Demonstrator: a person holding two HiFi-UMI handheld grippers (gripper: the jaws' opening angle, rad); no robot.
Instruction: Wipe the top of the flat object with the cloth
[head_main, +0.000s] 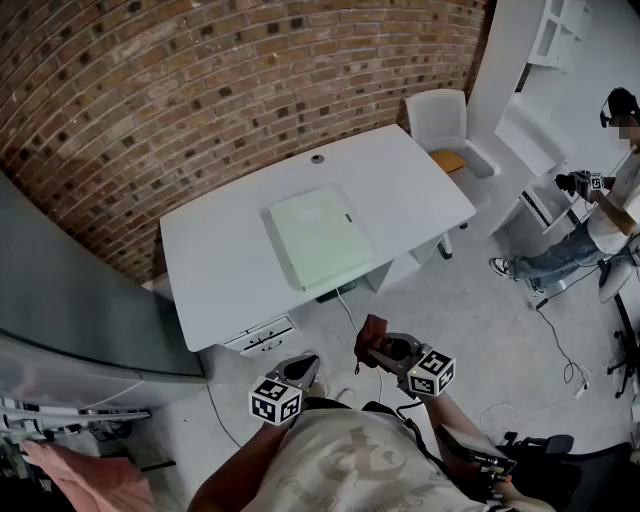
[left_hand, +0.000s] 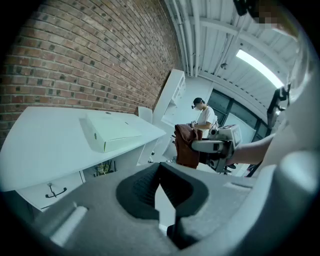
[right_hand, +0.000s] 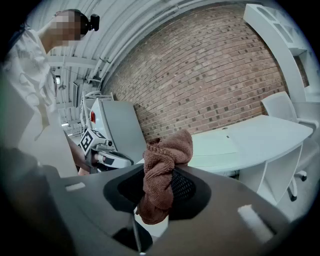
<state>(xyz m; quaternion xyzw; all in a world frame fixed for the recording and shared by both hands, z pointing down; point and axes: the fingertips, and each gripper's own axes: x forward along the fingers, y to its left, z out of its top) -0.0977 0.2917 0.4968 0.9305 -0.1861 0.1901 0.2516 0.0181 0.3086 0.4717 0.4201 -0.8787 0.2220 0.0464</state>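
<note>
A flat pale-green box (head_main: 318, 236) lies in the middle of the white desk (head_main: 220, 260); it also shows as the box (left_hand: 111, 131) in the left gripper view and the box (right_hand: 216, 143) in the right gripper view. My right gripper (head_main: 368, 352) is held in front of the desk, over the floor, shut on a bunched brown cloth (right_hand: 161, 172), also seen as the cloth (left_hand: 186, 145). My left gripper (head_main: 305, 368) is beside it to the left, jaws shut with nothing between them.
A brick wall runs behind the desk. A white chair (head_main: 445, 125) stands at the desk's right end. A grey cabinet (head_main: 70, 300) stands at the left. A person (head_main: 600, 215) stands at the far right. Cables (head_main: 560, 345) lie on the floor.
</note>
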